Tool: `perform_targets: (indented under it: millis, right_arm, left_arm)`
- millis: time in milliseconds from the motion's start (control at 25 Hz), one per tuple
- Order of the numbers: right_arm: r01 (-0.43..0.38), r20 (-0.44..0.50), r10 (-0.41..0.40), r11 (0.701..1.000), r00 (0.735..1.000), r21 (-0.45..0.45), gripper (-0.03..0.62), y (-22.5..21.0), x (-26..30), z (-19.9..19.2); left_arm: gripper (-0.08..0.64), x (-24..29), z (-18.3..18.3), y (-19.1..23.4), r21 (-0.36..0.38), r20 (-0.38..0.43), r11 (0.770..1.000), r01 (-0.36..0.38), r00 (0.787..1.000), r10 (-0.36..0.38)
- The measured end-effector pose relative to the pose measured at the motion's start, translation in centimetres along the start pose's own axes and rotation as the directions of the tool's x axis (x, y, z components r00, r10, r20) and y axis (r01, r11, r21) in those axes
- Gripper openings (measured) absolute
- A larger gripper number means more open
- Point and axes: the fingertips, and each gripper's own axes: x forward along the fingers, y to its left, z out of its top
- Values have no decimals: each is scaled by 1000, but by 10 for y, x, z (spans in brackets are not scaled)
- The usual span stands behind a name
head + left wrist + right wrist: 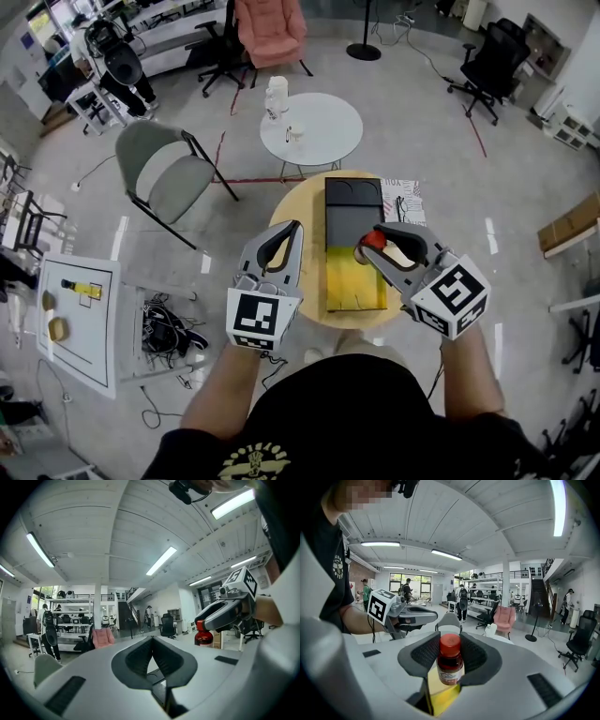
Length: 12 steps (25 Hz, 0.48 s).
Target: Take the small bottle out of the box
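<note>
Red-capped small bottle point(450, 663) sits clamped in right claw point(371, 242); left claw point(296, 228) closed.

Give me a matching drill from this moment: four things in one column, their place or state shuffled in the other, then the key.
Things:
1. small bottle
2. left gripper
3. box
4. white round table

Places or states:
A. lies on the wooden table
B. clamped between the jaws of the right gripper
C. stands beyond the wooden table, farther from the person
D. jaws together, nothing between them

Pairs: 1-B, 2-D, 3-A, 4-C.
</note>
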Motion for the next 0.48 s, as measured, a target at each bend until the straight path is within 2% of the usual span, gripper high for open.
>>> perform_targets:
  millis: [480]
  right_arm:
    - [15,-26,-15,1000,1000,8,146,-1,-2,-12]
  left_arm:
    - [14,0,-6,-5,-6,-11,1000,10,1000,-10]
